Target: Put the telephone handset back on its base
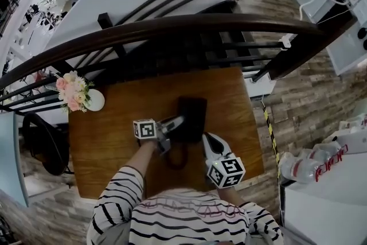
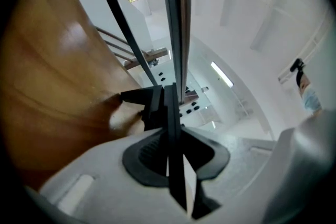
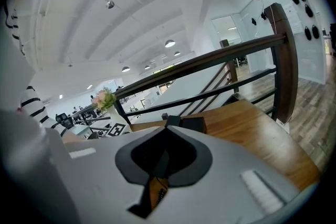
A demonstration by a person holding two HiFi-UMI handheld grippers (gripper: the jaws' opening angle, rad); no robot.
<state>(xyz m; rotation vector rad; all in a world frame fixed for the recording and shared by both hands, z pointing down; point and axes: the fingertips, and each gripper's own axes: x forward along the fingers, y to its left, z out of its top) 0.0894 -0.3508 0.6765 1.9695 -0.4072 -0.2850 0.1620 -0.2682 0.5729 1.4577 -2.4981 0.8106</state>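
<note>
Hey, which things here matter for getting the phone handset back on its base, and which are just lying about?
For the job:
handset, apparently gripped by the left tongs
telephone base
coiled cord
right tongs, beside the base

Just lying about:
flower vase
black chair
plastic bottles

Left hand-held gripper point(image 1: 174, 124) meets the telephone point(image 1: 194, 113) — flowers point(image 1: 73, 92) well apart.
</note>
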